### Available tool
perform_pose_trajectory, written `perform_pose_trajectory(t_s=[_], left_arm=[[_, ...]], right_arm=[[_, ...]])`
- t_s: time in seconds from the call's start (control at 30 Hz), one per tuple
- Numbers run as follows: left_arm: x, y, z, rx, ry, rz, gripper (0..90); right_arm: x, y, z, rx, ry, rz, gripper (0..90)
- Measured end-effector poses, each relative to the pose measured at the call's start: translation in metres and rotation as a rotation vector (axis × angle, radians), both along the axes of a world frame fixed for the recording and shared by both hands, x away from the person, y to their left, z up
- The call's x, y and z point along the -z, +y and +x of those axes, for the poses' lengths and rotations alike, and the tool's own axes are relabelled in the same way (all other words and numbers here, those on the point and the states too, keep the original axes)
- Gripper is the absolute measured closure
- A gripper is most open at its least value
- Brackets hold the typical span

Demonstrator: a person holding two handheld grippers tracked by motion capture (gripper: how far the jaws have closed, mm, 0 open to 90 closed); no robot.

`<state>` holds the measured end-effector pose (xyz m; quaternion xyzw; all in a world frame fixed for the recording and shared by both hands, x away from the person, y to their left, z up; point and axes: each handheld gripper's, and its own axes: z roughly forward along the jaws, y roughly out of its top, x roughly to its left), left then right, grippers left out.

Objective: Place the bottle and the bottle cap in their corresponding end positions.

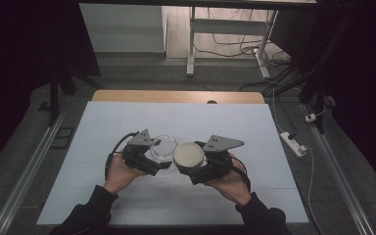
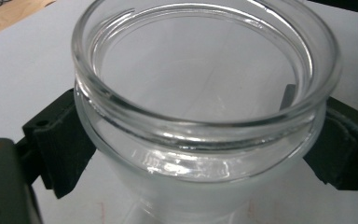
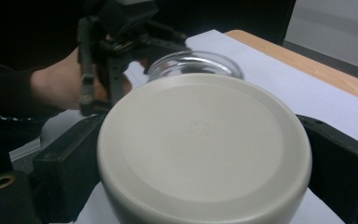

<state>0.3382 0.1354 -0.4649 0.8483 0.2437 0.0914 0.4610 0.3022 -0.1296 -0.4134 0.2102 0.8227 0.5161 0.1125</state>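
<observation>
Two grippers, one in each of my hands, held close together over the middle of the white sheet (image 1: 127, 196) that covers most of the table (image 1: 176, 96); bare wood shows only as a strip along the far edge. Beyond the table, a grey floor with a white frame (image 1: 192, 44) and loose cables, and a white power strip (image 1: 293, 143) lying on the floor to the right.

Left gripper (image 1: 157, 155): my left hand (image 1: 120, 171) holds it from below in the high view, grey three-cornered plate on top. Its jaws are spread about as wide as the glass jar (image 2: 200, 93) and press on it from both sides just under the thick rim, one black pad at each edge of the left gripper view. Jar is clear, round, open-mouthed, with no lid on it. The white sheet is visible through the glass. I cannot tell whether its base touches the sheet.

Right gripper (image 1: 191, 161): in my right hand (image 1: 230, 183), also with a grey plate on top. Its jaws are set wide and clamp the lid (image 3: 203, 149) at its two opposite sides. Lid is round, off-white, smooth, with a faint mark stamped near its centre.

Relation: in the high view the lid sits just to the right of the jar, edges nearly meeting. In the right gripper view the jar's rim shows just past the far edge of the lid, with the left gripper and hand behind it.
</observation>
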Motion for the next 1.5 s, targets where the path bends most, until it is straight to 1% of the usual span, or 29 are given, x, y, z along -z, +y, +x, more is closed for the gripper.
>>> perform_pose_trajectory(t_s=[0.13, 0.17, 0.2, 0.27, 0.4, 0.5, 0.53, 0.57, 0.6, 0.63, 0.67, 0.7, 0.73, 0.77, 0.8, 0.83, 0.87, 0.9, 0.93, 1.0, 1.07, 1.1, 1.13, 1.33, 1.5], left_arm=[[0.001, -0.003, 0.011, -0.008, 0.002, -0.003, 7.8], [0.002, -0.004, 0.014, -0.008, 0.000, -0.003, 7.8], [0.002, -0.005, 0.016, -0.009, 0.002, -0.003, 7.8], [0.003, -0.008, 0.021, -0.008, 0.003, -0.003, 7.8], [0.006, -0.014, 0.030, -0.008, 0.001, 0.001, 7.8], [0.008, -0.018, 0.036, -0.008, -0.004, 0.007, 7.7], [0.008, -0.019, 0.037, -0.006, -0.006, 0.009, 7.7], [0.009, -0.020, 0.039, -0.007, -0.006, 0.008, 7.8], [0.009, -0.022, 0.041, -0.004, -0.008, 0.010, 7.8], [0.010, -0.023, 0.043, -0.002, -0.011, 0.012, 7.8], [0.011, -0.025, 0.044, -0.001, -0.011, 0.013, 7.7], [0.012, -0.027, 0.047, 0.001, -0.013, 0.017, 7.8], [0.012, -0.027, 0.047, 0.001, -0.013, 0.017, 7.8], [0.013, -0.028, 0.048, 0.002, -0.015, 0.019, 7.8], [0.014, -0.029, 0.049, 0.001, -0.014, 0.022, 7.7], [0.015, -0.030, 0.051, 0.001, -0.014, 0.024, 7.7], [0.016, -0.031, 0.052, 0.001, -0.015, 0.027, 7.8], [0.017, -0.031, 0.053, -0.001, -0.014, 0.028, 7.7], [0.019, -0.031, 0.054, -0.001, -0.015, 0.028, 7.7], [0.021, -0.032, 0.056, -0.002, -0.013, 0.026, 7.8], [0.022, -0.034, 0.057, -0.001, -0.014, 0.021, 7.8], [0.023, -0.035, 0.058, 0.000, -0.016, 0.021, 7.8], [0.023, -0.036, 0.058, 0.000, -0.019, 0.021, 7.8], [0.028, -0.040, 0.063, 0.003, -0.030, 0.025, 7.8], [0.032, -0.043, 0.068, -0.016, -0.043, 0.035, 7.8]], right_arm=[[0.005, 0.000, -0.003, -0.008, 0.012, -0.004, 7.4], [0.009, 0.001, -0.004, -0.013, 0.017, -0.009, 7.4], [0.009, 0.001, -0.004, -0.013, 0.017, -0.009, 7.4], [0.014, 0.001, -0.005, -0.020, 0.022, -0.017, 7.4], [0.029, 0.002, -0.007, -0.040, 0.047, -0.031, 7.4], [0.039, 0.004, -0.007, -0.051, 0.057, -0.043, 7.4], [0.039, 0.004, -0.007, -0.051, 0.057, -0.043, 7.4], [0.042, 0.005, -0.007, -0.057, 0.058, -0.046, 7.4], [0.049, 0.006, -0.006, -0.067, 0.063, -0.052, 7.4], [0.049, 0.006, -0.006, -0.067, 0.063, -0.052, 7.4], [0.052, 0.007, -0.006, -0.069, 0.066, -0.056, 7.4], [0.059, 0.009, -0.005, -0.079, 0.071, -0.065, 7.4], [0.062, 0.010, -0.005, -0.079, 0.074, -0.071, 7.4], [0.062, 0.010, -0.005, -0.079, 0.074, -0.071, 7.4], [0.069, 0.011, -0.004, -0.084, 0.083, -0.076, 7.4], [0.069, 0.011, -0.004, -0.084, 0.083, -0.076, 7.4], [0.075, 0.012, -0.003, -0.087, 0.089, -0.088, 7.4], [0.079, 0.013, -0.003, -0.086, 0.098, -0.092, 7.4], [0.079, 0.013, -0.003, -0.086, 0.098, -0.092, 7.4], [0.086, 0.015, -0.002, -0.093, 0.108, -0.100, 7.4], [0.096, 0.019, 0.000, -0.101, 0.116, -0.128, 7.4], [0.096, 0.019, 0.000, -0.101, 0.116, -0.128, 7.4], [0.100, 0.021, 0.000, -0.109, 0.119, -0.145, 7.4], [0.108, 0.026, 0.000, -0.117, 0.122, -0.168, 7.4], [0.112, 0.028, 0.000, -0.131, 0.127, -0.187, 7.4]])
